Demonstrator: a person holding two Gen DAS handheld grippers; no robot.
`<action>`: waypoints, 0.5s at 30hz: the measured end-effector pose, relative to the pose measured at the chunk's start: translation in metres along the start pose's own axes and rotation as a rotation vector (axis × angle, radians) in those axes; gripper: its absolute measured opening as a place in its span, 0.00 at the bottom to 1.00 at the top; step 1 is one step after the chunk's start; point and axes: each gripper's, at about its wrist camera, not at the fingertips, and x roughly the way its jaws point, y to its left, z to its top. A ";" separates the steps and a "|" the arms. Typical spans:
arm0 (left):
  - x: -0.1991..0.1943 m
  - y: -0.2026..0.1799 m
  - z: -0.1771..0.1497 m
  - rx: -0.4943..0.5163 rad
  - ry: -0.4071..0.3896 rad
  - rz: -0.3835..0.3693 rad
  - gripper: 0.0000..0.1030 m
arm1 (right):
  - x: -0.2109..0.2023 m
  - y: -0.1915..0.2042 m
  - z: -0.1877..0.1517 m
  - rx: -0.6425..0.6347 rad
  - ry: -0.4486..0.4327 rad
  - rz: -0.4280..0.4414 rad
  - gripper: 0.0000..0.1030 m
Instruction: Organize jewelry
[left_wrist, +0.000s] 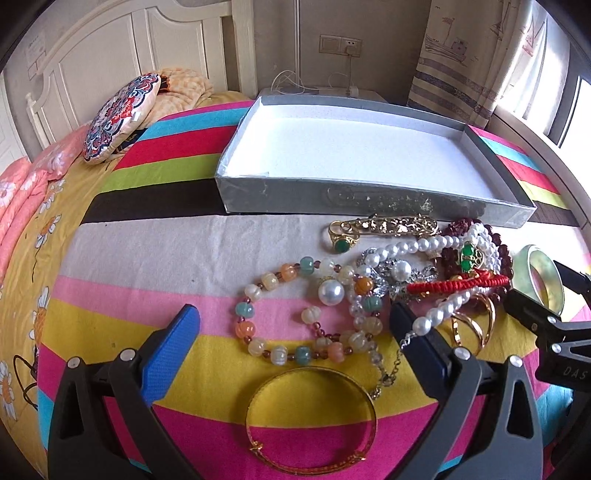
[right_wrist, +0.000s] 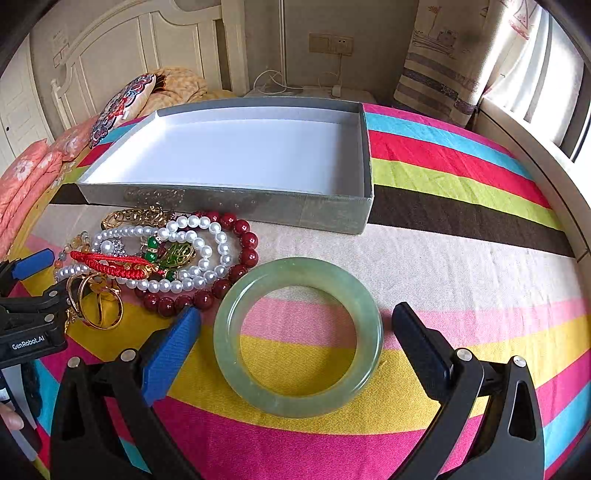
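A pile of jewelry lies on the striped bedspread in front of an empty grey box (left_wrist: 332, 195) (right_wrist: 229, 205). My left gripper (left_wrist: 295, 325) is open, its fingers on either side of a pastel bead bracelet (left_wrist: 255, 328); a gold bangle (left_wrist: 312, 421) lies just below it. Pearl strands (left_wrist: 424, 245) (right_wrist: 192, 225), a red cord (left_wrist: 458, 282) (right_wrist: 107, 260), a gold ring with a green stone (left_wrist: 341, 240) and dark red beads (right_wrist: 240, 236) are tangled to the right. My right gripper (right_wrist: 297, 325) is open around a pale green jade bangle (right_wrist: 297, 338) (left_wrist: 543, 275), not touching it.
The bed has a white headboard (left_wrist: 122, 48), a patterned round cushion (left_wrist: 118, 118) and a pink quilt (left_wrist: 22, 192) at the left. A curtain (left_wrist: 461, 55) and window are at the right. A white nightstand with a charger cable (left_wrist: 314, 90) stands behind the box.
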 end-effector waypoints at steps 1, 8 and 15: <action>-0.001 0.001 -0.001 0.002 0.001 -0.002 0.98 | -0.001 0.001 0.000 0.000 0.000 0.000 0.96; -0.020 0.005 -0.014 -0.016 -0.008 -0.088 0.97 | -0.005 0.004 -0.003 -0.023 0.025 0.018 0.96; -0.110 0.003 -0.058 -0.015 -0.284 -0.146 0.98 | -0.094 0.022 -0.051 -0.054 -0.190 0.094 0.96</action>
